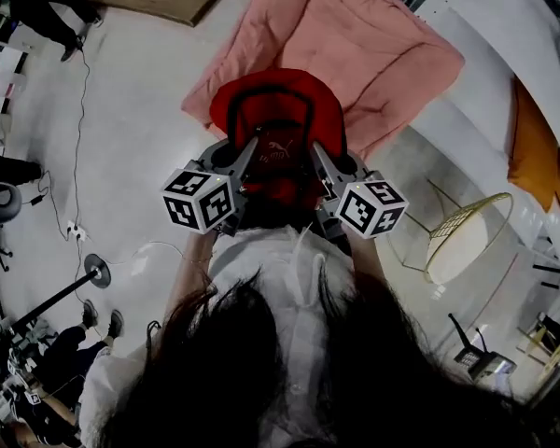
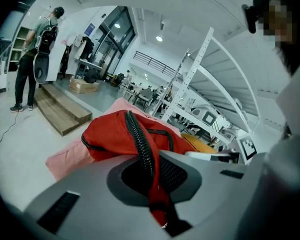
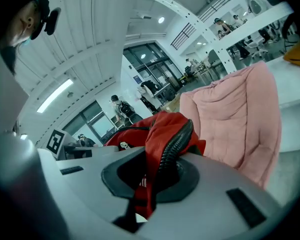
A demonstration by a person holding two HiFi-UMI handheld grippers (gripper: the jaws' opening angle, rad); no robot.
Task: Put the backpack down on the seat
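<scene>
The red backpack hangs in the air just over the near end of the pink cushioned seat. It is carried between the left gripper and the right gripper, each with its jaws pressed together on a fold of red fabric and black ribbed strap. These are narrow pinches on soft material, so the fabric could slip free during lowering and tip the bag, and if it is lowered short of the seat it could slide off the near edge onto the floor.
</scene>
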